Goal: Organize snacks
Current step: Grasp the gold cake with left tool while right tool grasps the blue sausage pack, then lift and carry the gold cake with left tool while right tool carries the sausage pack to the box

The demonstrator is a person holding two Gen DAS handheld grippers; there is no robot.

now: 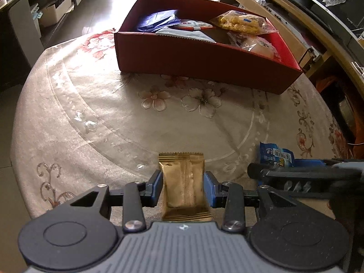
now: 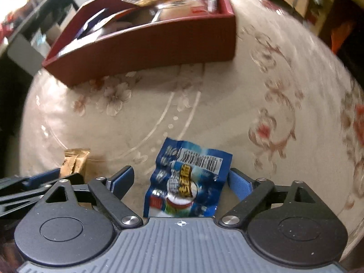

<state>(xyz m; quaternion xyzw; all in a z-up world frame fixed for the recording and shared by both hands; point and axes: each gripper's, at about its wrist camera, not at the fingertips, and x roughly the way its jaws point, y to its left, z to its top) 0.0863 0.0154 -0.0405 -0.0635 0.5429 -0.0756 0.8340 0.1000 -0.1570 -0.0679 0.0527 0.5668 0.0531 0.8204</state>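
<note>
Spread over the round table is a beige floral tablecloth (image 1: 113, 104), on which a dark red cardboard box (image 1: 182, 61) of packaged snacks is set. A gold foil snack packet (image 1: 184, 182) is clamped by the left gripper (image 1: 183, 187). A crumpled blue snack packet (image 2: 188, 177) lies unpressed between the spread fingers of the right gripper (image 2: 182, 179).

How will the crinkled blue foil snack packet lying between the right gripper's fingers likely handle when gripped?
The crinkled blue foil snack packet looks thin and creased, so it will probably buckle rather than stay stiff. Its glossy film may slip. The open right gripper straddles it flat on the floral tablecloth.
</note>
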